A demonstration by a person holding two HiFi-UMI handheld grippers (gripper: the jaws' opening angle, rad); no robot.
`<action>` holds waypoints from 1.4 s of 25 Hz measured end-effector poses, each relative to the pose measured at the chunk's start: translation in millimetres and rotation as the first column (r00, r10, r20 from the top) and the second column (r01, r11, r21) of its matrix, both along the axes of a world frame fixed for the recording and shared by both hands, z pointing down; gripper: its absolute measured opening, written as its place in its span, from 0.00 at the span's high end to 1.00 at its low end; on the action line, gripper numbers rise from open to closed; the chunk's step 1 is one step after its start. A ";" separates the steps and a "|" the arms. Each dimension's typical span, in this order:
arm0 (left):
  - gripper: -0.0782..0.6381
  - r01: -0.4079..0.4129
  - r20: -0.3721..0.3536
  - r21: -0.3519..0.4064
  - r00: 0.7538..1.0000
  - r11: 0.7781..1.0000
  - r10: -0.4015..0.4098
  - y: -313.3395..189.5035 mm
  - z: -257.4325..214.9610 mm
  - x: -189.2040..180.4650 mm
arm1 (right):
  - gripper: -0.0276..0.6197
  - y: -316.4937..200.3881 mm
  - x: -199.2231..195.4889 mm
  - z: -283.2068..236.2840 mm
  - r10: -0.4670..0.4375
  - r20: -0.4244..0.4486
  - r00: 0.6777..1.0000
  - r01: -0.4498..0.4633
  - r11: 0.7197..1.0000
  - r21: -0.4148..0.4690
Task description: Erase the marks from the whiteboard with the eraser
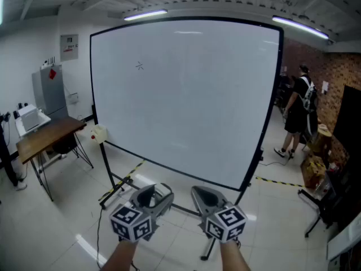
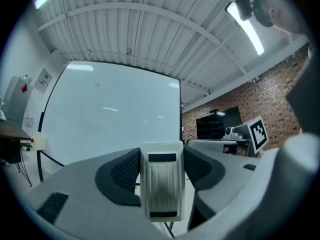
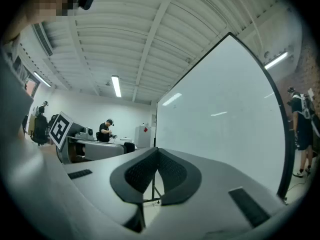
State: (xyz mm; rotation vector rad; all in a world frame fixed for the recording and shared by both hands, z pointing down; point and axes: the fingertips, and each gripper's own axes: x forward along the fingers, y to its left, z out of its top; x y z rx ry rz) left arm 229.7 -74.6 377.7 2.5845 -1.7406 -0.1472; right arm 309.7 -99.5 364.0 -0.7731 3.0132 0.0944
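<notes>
Your left tool pinches the eraser and is nearer than your empty, pressed-together right tool to the mark, far upper-left on the whiteboard.

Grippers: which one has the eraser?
The left gripper: its jaws are shut on the white eraser. The right gripper is shut on nothing.

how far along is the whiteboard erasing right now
Done: the eraser is picked up and clamped in the left gripper, and most of the whiteboard looks bare. In hand: both grippers are held low in front of the board, with the eraser off its surface; the right gripper is shut and empty. Left: one small scribbled mark near the board's upper left needs wiping.
</notes>
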 end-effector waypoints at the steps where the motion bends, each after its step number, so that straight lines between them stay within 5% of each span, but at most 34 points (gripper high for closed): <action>1: 0.52 -0.002 0.000 0.000 1.000 1.000 0.002 -0.5 0.3 0.0 | 0.96 -0.4 0.0 0.2 0.000 0.001 1.000 0.000 1.000 0.001; 15: 0.52 0.069 -0.014 0.001 0.998 0.998 -0.069 0.0 4.4 -45.4 | 0.96 -6.0 -44.5 3.5 -0.071 0.005 0.997 0.071 0.997 0.004; 24: 0.52 0.057 -0.013 0.029 0.998 0.998 -0.057 -60.1 -0.3 -164.6 | 0.96 -59.5 -163.2 2.4 -0.066 0.019 0.998 0.065 0.998 0.019; 35: 0.52 -0.074 -0.013 0.040 0.997 0.996 0.075 -129.2 -18.3 -310.0 | 0.96 -122.8 -301.6 -22.9 0.069 0.030 0.997 -0.071 0.997 0.042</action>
